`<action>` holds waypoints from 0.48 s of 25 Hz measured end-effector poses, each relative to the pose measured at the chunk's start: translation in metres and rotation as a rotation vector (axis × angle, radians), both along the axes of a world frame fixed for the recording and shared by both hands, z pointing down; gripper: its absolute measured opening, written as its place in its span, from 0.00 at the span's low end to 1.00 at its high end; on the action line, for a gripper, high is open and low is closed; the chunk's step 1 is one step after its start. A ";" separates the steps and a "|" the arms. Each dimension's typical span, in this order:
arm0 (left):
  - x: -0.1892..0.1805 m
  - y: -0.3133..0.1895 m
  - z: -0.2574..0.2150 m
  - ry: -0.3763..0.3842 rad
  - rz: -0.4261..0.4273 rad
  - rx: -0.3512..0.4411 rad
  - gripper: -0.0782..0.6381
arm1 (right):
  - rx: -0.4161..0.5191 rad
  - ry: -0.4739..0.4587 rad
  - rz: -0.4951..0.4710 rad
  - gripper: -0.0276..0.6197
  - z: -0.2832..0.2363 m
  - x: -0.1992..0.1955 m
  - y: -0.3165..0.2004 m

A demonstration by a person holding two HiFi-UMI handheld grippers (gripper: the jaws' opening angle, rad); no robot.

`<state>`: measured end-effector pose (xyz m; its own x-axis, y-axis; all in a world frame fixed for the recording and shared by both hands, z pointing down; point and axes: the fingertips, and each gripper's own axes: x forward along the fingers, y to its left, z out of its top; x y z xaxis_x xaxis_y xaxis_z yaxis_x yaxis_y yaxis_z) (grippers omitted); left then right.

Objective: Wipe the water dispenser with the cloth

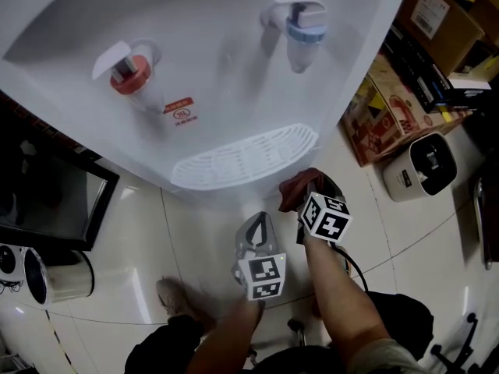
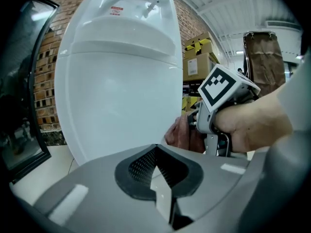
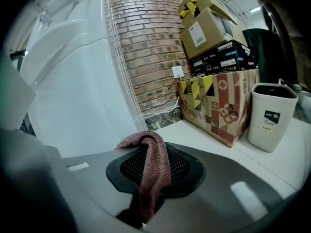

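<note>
The white water dispenser (image 1: 203,45) fills the upper head view, with a red tap (image 1: 129,72), a blue tap (image 1: 302,28) and a white drip grille (image 1: 245,158). My right gripper (image 1: 309,189) is just below the grille's right end, shut on a reddish-brown cloth (image 1: 293,192). In the right gripper view the cloth (image 3: 151,164) hangs out over the gripper's (image 3: 145,147) pads, and the dispenser's side (image 3: 73,96) stands close on the left. My left gripper (image 1: 259,223) is beside it, lower and to the left, shut with nothing in it. It (image 2: 155,149) faces the dispenser's lower front (image 2: 121,96).
Stacked cardboard boxes (image 1: 394,104) and a white bin (image 1: 421,166) stand on the floor at the right, against a brick wall (image 3: 141,47). At the left are a black framed screen (image 1: 47,201) and a white cylinder (image 1: 54,275). The person's shoe (image 1: 175,298) is below.
</note>
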<state>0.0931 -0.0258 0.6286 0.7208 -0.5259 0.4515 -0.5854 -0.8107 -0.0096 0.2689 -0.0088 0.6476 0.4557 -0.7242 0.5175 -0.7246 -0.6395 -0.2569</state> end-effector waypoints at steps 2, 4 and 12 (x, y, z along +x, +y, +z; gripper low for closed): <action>0.004 0.002 0.001 0.000 0.008 -0.003 0.11 | 0.005 0.003 -0.002 0.17 0.001 0.000 0.000; 0.006 0.002 0.001 0.002 0.013 0.000 0.11 | 0.009 0.003 -0.002 0.17 0.001 0.000 0.000; -0.034 -0.016 0.010 -0.047 -0.050 0.017 0.11 | 0.010 -0.021 0.003 0.17 0.010 -0.022 0.003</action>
<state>0.0594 -0.0420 0.6384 0.6715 -0.5685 0.4753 -0.6239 -0.7798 -0.0513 0.2472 -0.0056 0.6575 0.4468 -0.7282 0.5198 -0.7170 -0.6389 -0.2788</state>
